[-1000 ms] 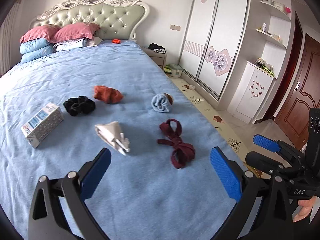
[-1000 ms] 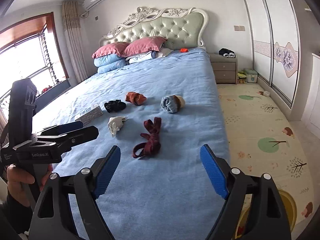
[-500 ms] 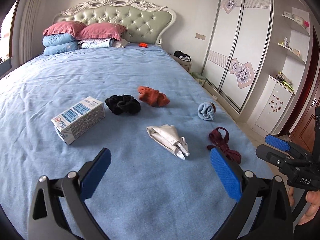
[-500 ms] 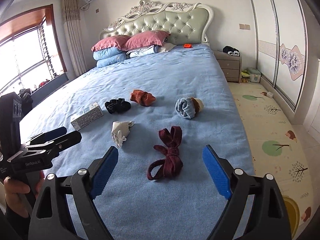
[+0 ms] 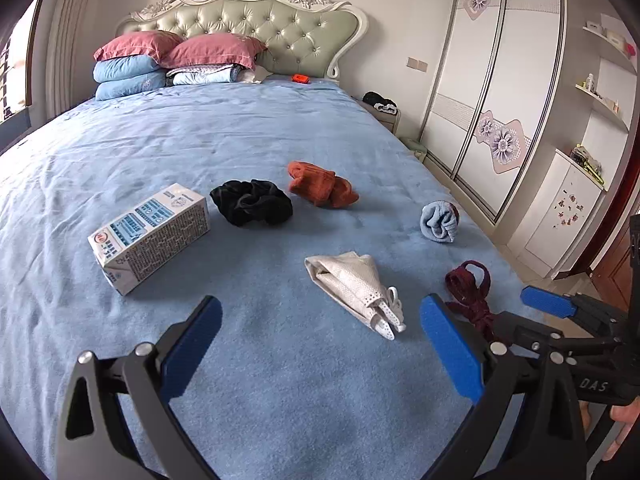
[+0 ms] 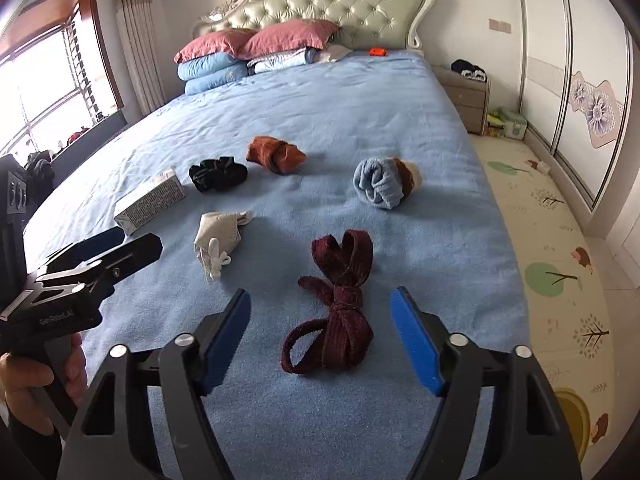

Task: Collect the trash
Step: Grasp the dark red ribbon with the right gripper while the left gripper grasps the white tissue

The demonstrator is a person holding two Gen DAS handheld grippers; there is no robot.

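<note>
Left wrist view: the left gripper [image 5: 320, 344] hangs over the blue bed [image 5: 280, 140] with its fingers [image 5: 192, 344] wide apart and nothing between them. The likeliest trash, a white carton [image 5: 150, 232], lies ahead and to the left of these fingers, its long axis running from near-left to far-right, one end face turned toward the camera. A crumpled mask [image 5: 356, 288] lies just ahead, between the fingers' line and slightly right, its long axis slanting toward the near right. The left gripper looks the nearer one to both. The carton's blue-and-white print is too small to read. The right gripper [image 5: 548, 304] shows at the right edge, its body marked "DAS".

Right wrist view: the right gripper [image 6: 320, 340] points at a dark red knotted strap [image 6: 336, 304], which lies on the bed straight ahead between the fingers [image 6: 416, 344], its long axis running away from the camera. The jaws are closing, yet the pads are clear of the strap on both sides. The carton [image 6: 150, 202] and mask [image 6: 218, 236] lie well off to the left, near the left gripper [image 6: 96, 256], whose body reads "GenRobot.AI". A hand [image 6: 28, 380] grips its handle.
</note>
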